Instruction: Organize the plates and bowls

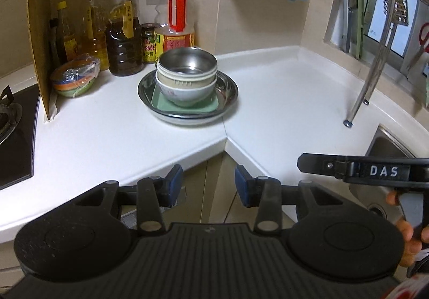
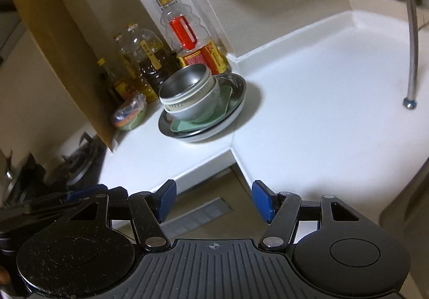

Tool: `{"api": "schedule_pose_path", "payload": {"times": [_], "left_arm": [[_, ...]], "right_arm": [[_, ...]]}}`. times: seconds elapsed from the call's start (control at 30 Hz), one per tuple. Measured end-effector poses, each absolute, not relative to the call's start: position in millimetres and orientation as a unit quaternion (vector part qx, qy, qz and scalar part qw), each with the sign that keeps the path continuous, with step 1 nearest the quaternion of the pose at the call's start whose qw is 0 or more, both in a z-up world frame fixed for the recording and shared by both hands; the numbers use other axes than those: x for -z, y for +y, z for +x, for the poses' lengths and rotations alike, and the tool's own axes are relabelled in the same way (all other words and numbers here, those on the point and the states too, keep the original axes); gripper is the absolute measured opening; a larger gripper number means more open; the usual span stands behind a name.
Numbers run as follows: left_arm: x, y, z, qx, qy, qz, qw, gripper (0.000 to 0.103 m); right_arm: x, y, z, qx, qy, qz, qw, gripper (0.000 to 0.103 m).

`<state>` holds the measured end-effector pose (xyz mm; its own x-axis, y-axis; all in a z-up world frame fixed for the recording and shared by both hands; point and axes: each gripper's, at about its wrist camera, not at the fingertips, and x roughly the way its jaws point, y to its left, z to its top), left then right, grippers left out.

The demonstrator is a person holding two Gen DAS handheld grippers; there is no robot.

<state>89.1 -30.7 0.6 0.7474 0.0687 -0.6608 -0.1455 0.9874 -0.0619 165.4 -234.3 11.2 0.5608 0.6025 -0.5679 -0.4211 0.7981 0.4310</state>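
A stack of dishes stands on the white counter (image 1: 281, 90) near the inner corner. A steel bowl (image 1: 187, 62) sits on top, nested in white bowls (image 1: 185, 88), on a green square plate (image 1: 207, 107), inside a round steel plate (image 1: 230, 90). The right wrist view shows the same stack: steel bowl (image 2: 186, 83), green plate (image 2: 187, 126), steel plate (image 2: 236, 87). My left gripper (image 1: 208, 186) is open and empty, off the counter's front edge, well short of the stack. My right gripper (image 2: 213, 201) is open and empty, also in front of the edge.
Oil and sauce bottles (image 1: 123, 31) stand behind the stack. A wrapped stack of coloured bowls (image 1: 75, 78) sits by a cardboard panel (image 1: 40, 31), with a gas stove (image 1: 13, 138) beyond. A dish rack leg (image 1: 348, 122) and the sink (image 1: 388, 143) are at right.
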Motion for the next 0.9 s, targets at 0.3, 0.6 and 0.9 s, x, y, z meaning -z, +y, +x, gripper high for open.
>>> {"api": "schedule_pose_path", "payload": {"times": [0.3,0.6,0.9], "left_arm": [[9.3,-28.6,80.2,-0.049,0.374,-0.069,0.924,0.039],[15.6,-27.7,66.7,-0.036,0.388,-0.069,0.918,0.039],[16.2,-26.3,58.6,-0.027,0.384,-0.067,0.920,0.039]], "right_arm": [[-4.3,-226.9,140.7,-0.295,0.375,0.091,0.874,0.063],[5.3,-218.7,128.1,-0.281,0.390,0.069,0.874,0.063],[7.8,-216.8,119.6,-0.270,0.395,0.065,0.876,0.063]]}}
